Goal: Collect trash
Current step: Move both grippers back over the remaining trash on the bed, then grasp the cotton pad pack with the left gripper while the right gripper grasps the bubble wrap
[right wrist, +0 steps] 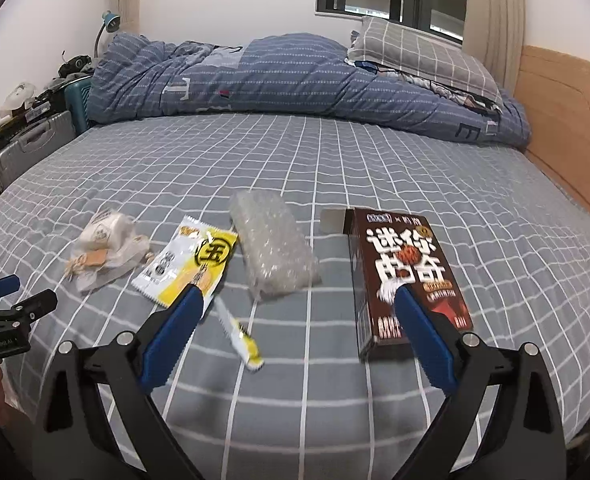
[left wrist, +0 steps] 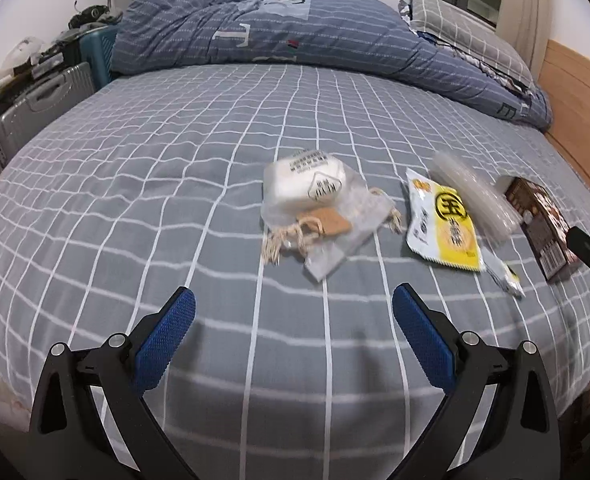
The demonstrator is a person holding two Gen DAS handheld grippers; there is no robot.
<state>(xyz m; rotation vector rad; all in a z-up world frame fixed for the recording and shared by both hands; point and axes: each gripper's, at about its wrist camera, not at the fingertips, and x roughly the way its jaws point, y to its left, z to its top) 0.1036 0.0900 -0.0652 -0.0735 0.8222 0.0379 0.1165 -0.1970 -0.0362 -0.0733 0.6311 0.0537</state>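
Right wrist view: the right gripper [right wrist: 299,304] hangs released above the grey checked bed [right wrist: 335,392], jaws spread. Best to lower squarely over one piece: the clear bubble-wrap pad [right wrist: 273,250] lies just beyond them, toward the bed's middle. The left gripper [left wrist: 295,308] also gapes empty.

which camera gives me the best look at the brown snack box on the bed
The right wrist view: the brown box lies close and central, its printed top and open flap visible. The left wrist view shows it only small at the right edge, partly behind the bubble wrap.
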